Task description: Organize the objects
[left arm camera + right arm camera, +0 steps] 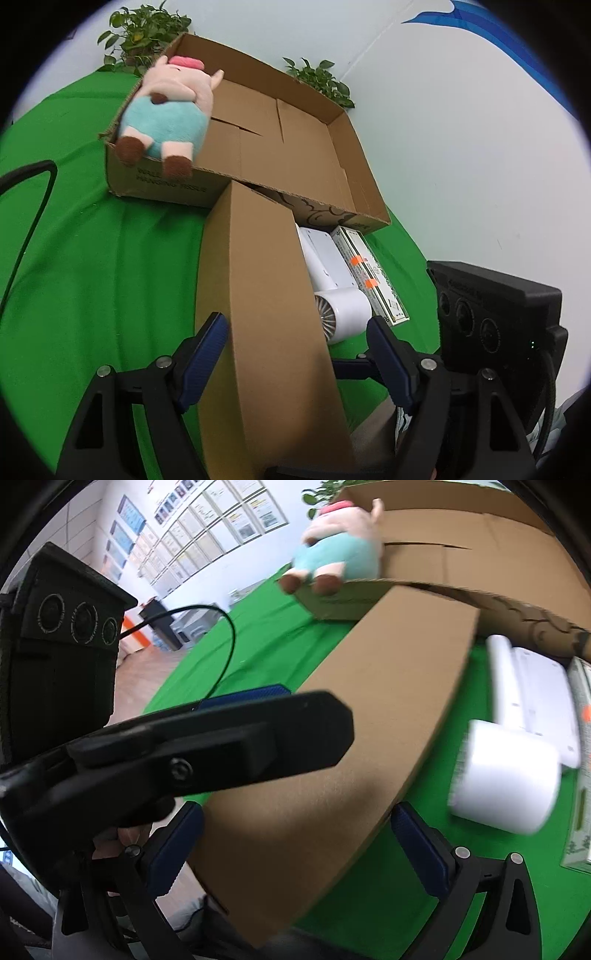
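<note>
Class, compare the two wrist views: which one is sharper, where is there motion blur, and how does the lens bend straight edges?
Left wrist view: sharp throughout, plush pig crisp, carton edges bowed by the fisheye, dark corners. Right wrist view: motion blur smears the hair dryer and the pig; the cardboard flap curves strongly.

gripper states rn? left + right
Left gripper: open, fingers either side of the cardboard flap, not clamping it.
Right gripper: open, also straddling the flap, no grip.
</note>
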